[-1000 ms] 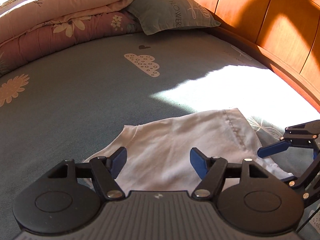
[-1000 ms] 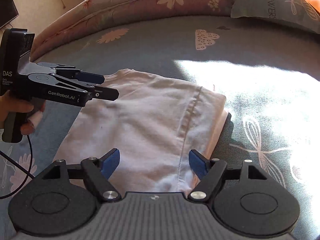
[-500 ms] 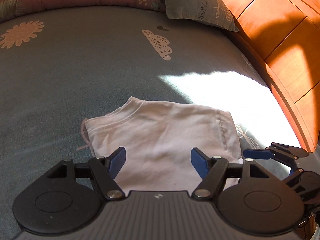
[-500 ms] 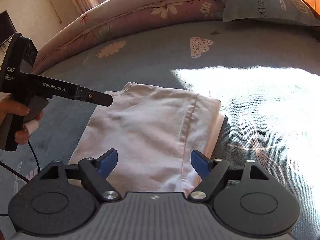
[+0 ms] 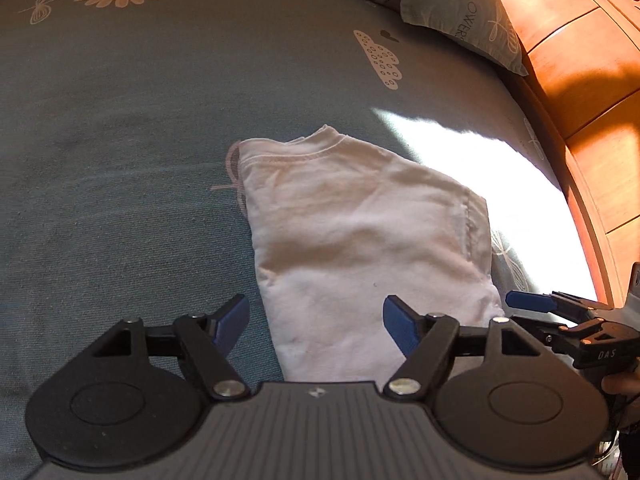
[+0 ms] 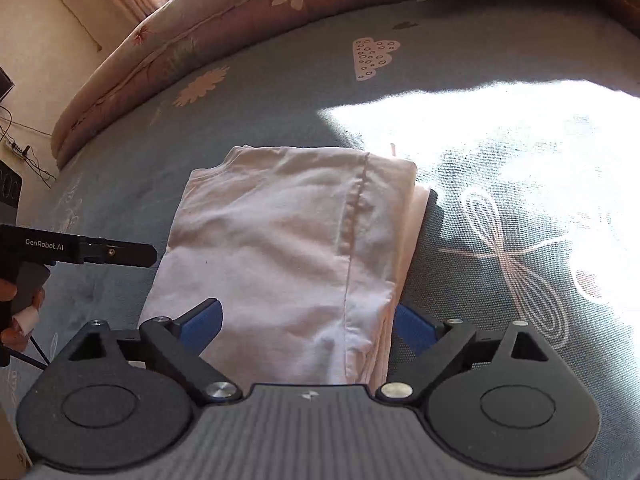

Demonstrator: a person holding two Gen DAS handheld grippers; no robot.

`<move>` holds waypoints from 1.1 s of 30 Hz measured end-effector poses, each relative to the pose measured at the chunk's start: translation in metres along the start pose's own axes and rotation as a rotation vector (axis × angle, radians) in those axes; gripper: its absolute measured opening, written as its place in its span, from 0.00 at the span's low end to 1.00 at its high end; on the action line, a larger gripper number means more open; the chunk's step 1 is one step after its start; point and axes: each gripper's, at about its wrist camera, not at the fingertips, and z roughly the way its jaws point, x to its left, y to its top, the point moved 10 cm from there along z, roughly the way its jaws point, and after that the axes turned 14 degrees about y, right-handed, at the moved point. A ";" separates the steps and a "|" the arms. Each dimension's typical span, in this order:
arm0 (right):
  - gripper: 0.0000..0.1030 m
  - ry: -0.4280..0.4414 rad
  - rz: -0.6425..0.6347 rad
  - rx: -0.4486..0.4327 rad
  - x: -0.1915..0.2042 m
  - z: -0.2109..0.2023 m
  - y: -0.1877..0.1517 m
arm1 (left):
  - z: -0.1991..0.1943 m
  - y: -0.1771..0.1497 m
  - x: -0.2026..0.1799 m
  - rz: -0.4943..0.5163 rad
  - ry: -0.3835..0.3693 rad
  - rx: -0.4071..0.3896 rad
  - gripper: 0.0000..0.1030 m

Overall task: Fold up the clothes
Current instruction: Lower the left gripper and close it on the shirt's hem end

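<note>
A pale pink shirt lies folded into a flat rectangle on the blue-grey bed sheet; it also shows in the right wrist view. My left gripper is open and empty, held above the shirt's near left edge. My right gripper is open and empty, above the shirt's near right corner. The right gripper shows in the left wrist view at the shirt's right side. The left gripper shows in the right wrist view at the shirt's left side.
A grey-green pillow and a rolled floral quilt lie at the head of the bed. A wooden headboard runs along the right. A bright sun patch falls on the sheet beside the shirt.
Both grippers have pulled back and risen from the shirt. The left one has swung left, so more of the folded shirt shows. The shirt has stayed in place.
</note>
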 end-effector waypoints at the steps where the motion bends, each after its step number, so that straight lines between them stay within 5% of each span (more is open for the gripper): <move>1: 0.97 0.014 0.030 0.000 -0.004 -0.001 -0.002 | 0.003 -0.005 0.006 -0.035 -0.005 0.021 0.72; 9: 1.00 0.174 0.269 -0.066 -0.034 0.014 0.002 | 0.035 -0.014 0.016 -0.219 -0.137 0.132 0.76; 20: 1.00 0.331 0.466 -0.201 -0.066 0.035 0.051 | 0.050 0.027 0.000 -0.267 -0.227 0.078 0.91; 24: 1.00 0.359 0.481 -0.163 -0.061 0.032 0.041 | 0.046 -0.001 0.000 -0.339 -0.320 0.165 0.91; 28: 1.00 0.417 0.515 -0.106 -0.053 0.023 0.013 | 0.042 -0.021 0.004 -0.388 -0.388 0.172 0.91; 33: 1.00 0.445 0.517 -0.126 -0.052 0.030 0.018 | 0.054 0.019 -0.003 -0.364 -0.386 0.105 0.96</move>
